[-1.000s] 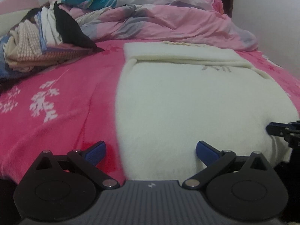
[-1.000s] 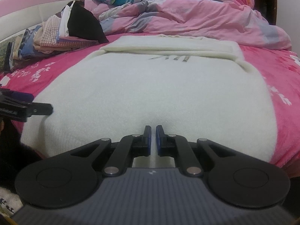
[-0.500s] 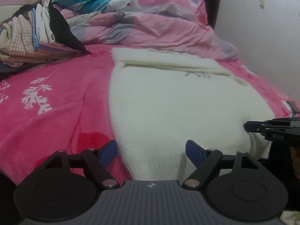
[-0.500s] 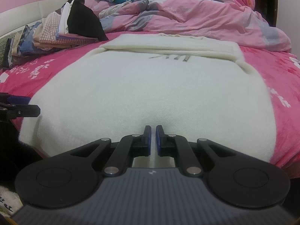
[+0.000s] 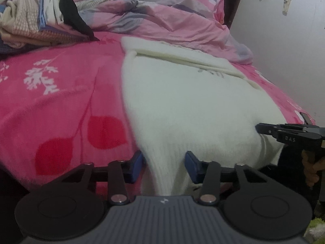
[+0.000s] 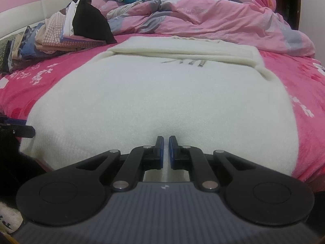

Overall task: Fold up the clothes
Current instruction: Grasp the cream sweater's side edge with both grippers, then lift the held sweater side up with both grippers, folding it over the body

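Note:
A cream knitted sweater (image 5: 193, 105) (image 6: 158, 93) lies flat on the pink bed cover (image 5: 61, 101), its far end folded over in a band. My left gripper (image 5: 164, 162) is open at the sweater's near left corner, and the ribbed hem hangs between its blue pads without being pinched. My right gripper (image 6: 166, 148) is shut on the near hem, right of the sweater's middle. In the left wrist view it shows side-on at the right (image 5: 262, 128), held by a person's hand (image 5: 310, 168). The left gripper's tip (image 6: 20, 130) shows at the left edge of the right wrist view.
A stack of folded clothes (image 5: 36, 24) (image 6: 61, 34) with a black piece on top sits at the far left. A crumpled pink duvet (image 5: 162, 20) (image 6: 203, 16) fills the bed's far end. A white wall (image 5: 284, 40) runs along the right side.
My left gripper has moved in over the sweater's near left corner and its jaws have narrowed around the hem. The right gripper has stayed shut on the hem.

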The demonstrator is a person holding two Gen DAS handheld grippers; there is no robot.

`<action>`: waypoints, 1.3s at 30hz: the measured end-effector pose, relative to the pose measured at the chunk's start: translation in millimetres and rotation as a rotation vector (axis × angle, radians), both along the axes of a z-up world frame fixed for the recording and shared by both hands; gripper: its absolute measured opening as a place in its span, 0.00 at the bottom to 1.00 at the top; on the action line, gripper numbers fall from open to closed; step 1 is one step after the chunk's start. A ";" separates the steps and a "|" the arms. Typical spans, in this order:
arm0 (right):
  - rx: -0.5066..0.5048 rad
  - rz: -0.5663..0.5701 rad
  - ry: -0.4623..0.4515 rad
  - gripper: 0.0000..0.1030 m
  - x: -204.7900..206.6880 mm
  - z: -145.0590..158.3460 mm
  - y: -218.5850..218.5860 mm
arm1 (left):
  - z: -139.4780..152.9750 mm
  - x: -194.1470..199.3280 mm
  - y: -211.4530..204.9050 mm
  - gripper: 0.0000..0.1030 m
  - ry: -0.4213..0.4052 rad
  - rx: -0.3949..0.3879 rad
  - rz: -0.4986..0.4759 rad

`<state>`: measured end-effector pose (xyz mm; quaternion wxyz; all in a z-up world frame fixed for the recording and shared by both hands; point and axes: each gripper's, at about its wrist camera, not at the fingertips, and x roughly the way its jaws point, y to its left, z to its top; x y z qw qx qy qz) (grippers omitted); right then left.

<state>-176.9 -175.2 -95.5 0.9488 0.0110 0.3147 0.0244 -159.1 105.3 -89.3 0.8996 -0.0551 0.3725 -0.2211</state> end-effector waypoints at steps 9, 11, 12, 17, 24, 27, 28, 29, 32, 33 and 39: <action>0.022 -0.005 -0.001 0.07 -1.1 4.8 2.4 | -6.9 2.6 21.4 0.10 0.086 -0.156 0.010; 0.071 0.009 -0.012 0.08 -5.5 9.9 2.3 | -4.6 3.9 30.3 0.09 0.102 -0.233 0.015; 0.153 0.038 -0.016 0.08 -8.0 10.9 1.2 | -3.3 4.2 33.8 0.09 0.107 -0.263 0.016; 0.711 0.198 0.074 0.18 -7.9 -7.7 -2.2 | 0.9 7.3 45.6 0.09 0.139 -0.376 0.023; 1.402 0.171 0.304 0.39 -0.8 -87.6 13.1 | 5.3 11.4 55.3 0.08 0.185 -0.526 0.041; 1.561 0.098 0.337 0.47 -2.0 -111.4 18.6 | 7.4 11.2 52.8 0.08 0.177 -0.525 0.035; 1.595 0.074 0.345 0.48 -2.4 -117.4 20.2 | 7.5 11.3 52.6 0.08 0.178 -0.529 0.034; 1.630 0.049 0.353 0.48 -2.7 -123.5 21.8 | 7.3 11.3 53.6 0.08 0.179 -0.536 0.033; 1.732 -0.028 0.377 0.49 -3.7 -141.6 26.5 | 7.3 12.2 55.4 0.08 0.179 -0.560 0.032; 1.766 -0.054 0.384 0.49 -4.0 -147.7 28.1 | 7.2 12.4 55.7 0.08 0.179 -0.565 0.032; 1.837 -0.092 0.381 0.45 -3.6 -155.1 30.2 | 5.8 14.4 56.9 0.08 0.187 -0.596 0.026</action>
